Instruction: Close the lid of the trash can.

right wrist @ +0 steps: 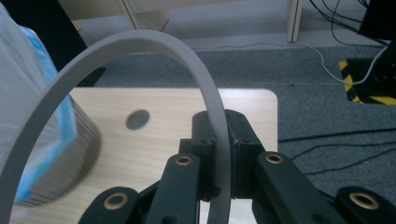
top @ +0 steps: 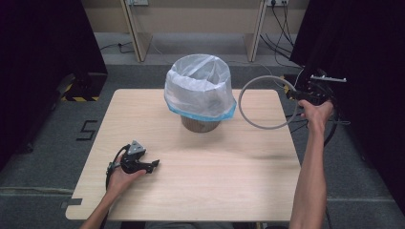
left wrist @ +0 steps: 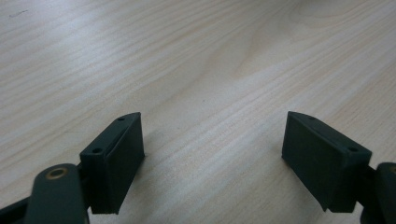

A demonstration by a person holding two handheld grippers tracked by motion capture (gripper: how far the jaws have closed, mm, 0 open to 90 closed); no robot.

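Observation:
A small bin [top: 200, 123] stands at the back middle of the wooden table [top: 143, 109], lined with a white plastic bag [top: 199, 86] with a blue hem; the bag [right wrist: 28, 107] shows at the left of the right gripper view. My right gripper [top: 305, 94] is held in the air off the table's right edge, shut on a grey ring [top: 260, 102]. The ring [right wrist: 140, 42] arcs up and left from the pinching jaws of the right gripper [right wrist: 223, 154]. My left gripper [top: 152, 165] rests on the table near the front left. In its own view the left gripper [left wrist: 212, 158] is open over bare wood.
Black curtains flank both sides. Wooden furniture legs [top: 133, 33] and cables [top: 282, 28] lie on the grey floor beyond the table. A round grommet hole [right wrist: 137, 119] shows in the tabletop near the bin. Yellow-black hazard tape [top: 79, 98] marks the floor at the left.

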